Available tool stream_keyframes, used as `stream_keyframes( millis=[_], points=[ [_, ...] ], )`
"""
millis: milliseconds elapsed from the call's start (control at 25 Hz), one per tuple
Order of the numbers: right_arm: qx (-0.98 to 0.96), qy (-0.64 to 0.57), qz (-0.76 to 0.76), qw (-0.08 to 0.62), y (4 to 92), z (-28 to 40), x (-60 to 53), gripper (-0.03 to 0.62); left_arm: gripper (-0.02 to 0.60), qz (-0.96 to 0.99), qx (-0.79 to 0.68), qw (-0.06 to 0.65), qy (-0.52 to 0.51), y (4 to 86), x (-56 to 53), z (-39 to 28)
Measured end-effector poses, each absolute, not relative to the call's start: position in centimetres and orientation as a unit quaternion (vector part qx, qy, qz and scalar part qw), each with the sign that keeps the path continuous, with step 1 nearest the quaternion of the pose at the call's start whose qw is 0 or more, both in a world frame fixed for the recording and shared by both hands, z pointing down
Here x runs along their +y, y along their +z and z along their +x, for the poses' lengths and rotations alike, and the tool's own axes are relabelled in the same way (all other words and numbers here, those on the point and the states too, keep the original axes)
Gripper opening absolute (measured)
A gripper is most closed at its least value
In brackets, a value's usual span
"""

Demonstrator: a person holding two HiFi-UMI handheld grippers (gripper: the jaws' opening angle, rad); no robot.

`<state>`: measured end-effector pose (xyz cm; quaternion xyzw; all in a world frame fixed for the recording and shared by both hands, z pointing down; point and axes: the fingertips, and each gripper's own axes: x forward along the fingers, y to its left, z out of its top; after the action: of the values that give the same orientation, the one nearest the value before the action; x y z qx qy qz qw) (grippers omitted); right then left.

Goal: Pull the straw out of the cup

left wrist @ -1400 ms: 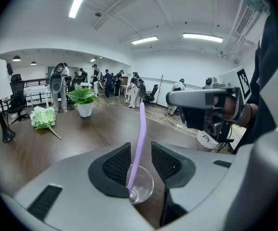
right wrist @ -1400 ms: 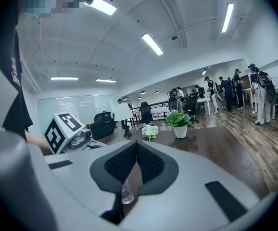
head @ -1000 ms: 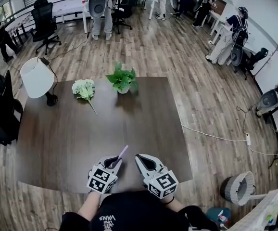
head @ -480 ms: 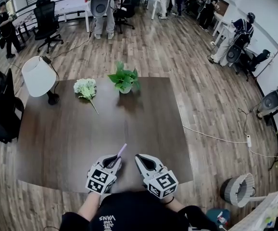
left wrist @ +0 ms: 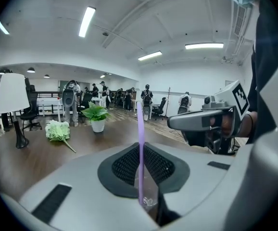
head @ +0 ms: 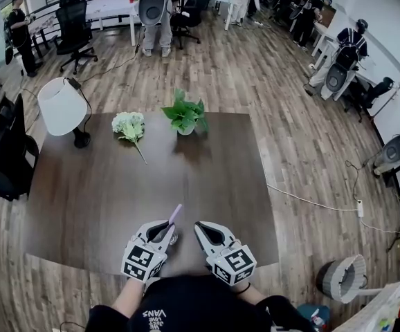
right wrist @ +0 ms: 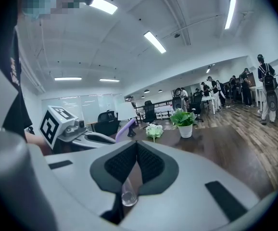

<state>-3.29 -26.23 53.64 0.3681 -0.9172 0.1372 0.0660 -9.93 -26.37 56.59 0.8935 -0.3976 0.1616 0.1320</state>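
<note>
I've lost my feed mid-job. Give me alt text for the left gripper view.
The left gripper is shut on a purple straw, which stands upright between its jaws. Beyond is a dark table with a potted plant, white flowers and a lamp.

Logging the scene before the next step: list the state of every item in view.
straw: clamped in the left gripper, sticking up
left gripper: shut on the straw
right gripper: shut, empty
potted plant: upright on the table
flower bunch: lying on its side
lamp: standing upright
</note>
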Motion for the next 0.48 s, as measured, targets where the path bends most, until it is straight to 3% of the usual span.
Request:
stream_keyframes(
  millis=[480],
  points=[
    [-0.925,0.135,0.35,0.065,53.4,-4.5,-25.9,0.018,0.034,0.89,-0.421,0.118,0.13,54.2,-25.9,-11.2]
  ],
)
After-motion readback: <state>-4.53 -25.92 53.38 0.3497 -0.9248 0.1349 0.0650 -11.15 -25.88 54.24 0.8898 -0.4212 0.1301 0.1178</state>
